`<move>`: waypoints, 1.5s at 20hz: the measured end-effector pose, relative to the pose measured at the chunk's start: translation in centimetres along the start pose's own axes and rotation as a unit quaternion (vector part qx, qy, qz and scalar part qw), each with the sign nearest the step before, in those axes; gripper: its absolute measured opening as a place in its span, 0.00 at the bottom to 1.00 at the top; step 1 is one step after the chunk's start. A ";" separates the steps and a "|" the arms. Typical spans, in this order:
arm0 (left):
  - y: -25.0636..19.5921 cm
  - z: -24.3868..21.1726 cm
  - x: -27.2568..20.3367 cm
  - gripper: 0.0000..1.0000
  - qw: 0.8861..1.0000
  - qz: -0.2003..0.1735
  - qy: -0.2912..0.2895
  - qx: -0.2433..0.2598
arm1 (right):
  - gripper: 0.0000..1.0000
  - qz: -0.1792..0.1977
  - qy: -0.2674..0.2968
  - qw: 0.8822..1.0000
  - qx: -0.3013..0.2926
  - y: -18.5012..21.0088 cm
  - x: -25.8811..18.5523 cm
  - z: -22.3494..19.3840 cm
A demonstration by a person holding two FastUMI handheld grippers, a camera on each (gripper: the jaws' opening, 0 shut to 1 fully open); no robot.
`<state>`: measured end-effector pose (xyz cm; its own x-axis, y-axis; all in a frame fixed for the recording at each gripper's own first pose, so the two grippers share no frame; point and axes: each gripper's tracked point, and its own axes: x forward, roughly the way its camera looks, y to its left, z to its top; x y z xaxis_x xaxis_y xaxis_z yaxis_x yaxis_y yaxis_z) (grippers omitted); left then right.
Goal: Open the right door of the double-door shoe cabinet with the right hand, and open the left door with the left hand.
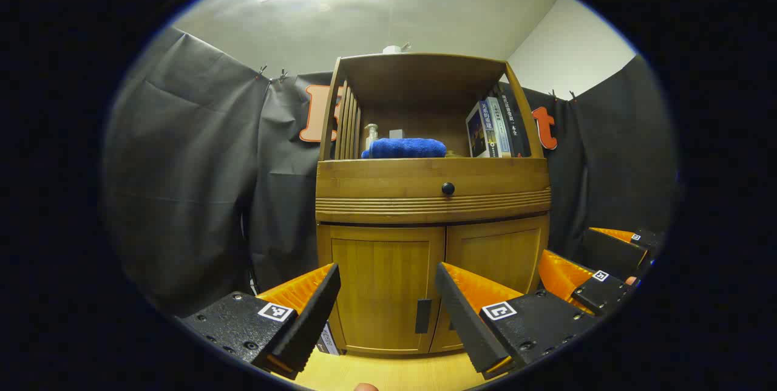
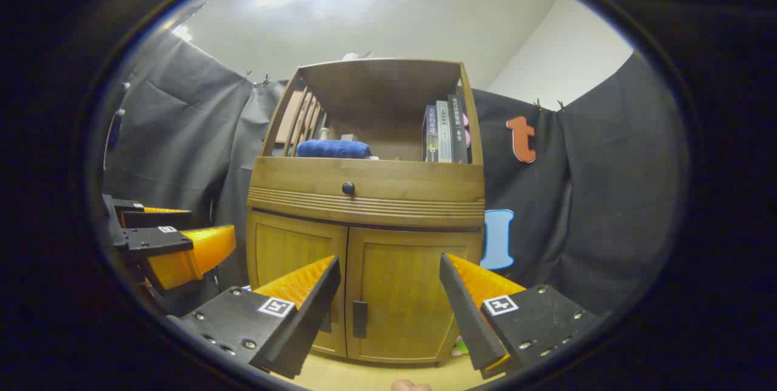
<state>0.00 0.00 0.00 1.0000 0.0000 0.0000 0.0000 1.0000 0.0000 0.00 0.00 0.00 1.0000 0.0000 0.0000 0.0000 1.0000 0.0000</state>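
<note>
The wooden shoe cabinet has two lower doors, both closed. In the left gripper view, the left door [image 1: 379, 282] with its dark handle [image 1: 423, 316] stands straight ahead, framed between the fingers of my open left gripper [image 1: 385, 318], still some way off. The right door [image 1: 501, 254] is beside it, and my right gripper [image 1: 567, 244] shows farther right, open. In the right gripper view, my open right gripper [image 2: 388, 312] faces the right door [image 2: 407, 288] and its handle [image 2: 359, 319], not touching. The left door [image 2: 297, 254] lies beyond one finger. My left gripper [image 2: 212, 222] hangs open at the left.
Above the doors is a drawer with a black knob [image 1: 448, 188]. The open shelf holds a blue towel [image 1: 405, 148] and books [image 1: 495, 127]. Black cloth walls [image 1: 194, 184] surround the cabinet. Light wooden floor [image 1: 388, 373] lies in front.
</note>
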 end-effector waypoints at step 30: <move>8.3 -0.6 -2.1 0.95 0.992 0.106 0.025 0.067 | 0.89 0.035 0.118 0.992 -0.031 4.3 9.5 -11.9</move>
<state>-2.06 8.33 -0.60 0.9761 0.2144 -0.0357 -0.2076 0.9684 0.1381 9.54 4.32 -11.94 0.9698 0.0629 -0.2357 -0.0774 0.9956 -0.0526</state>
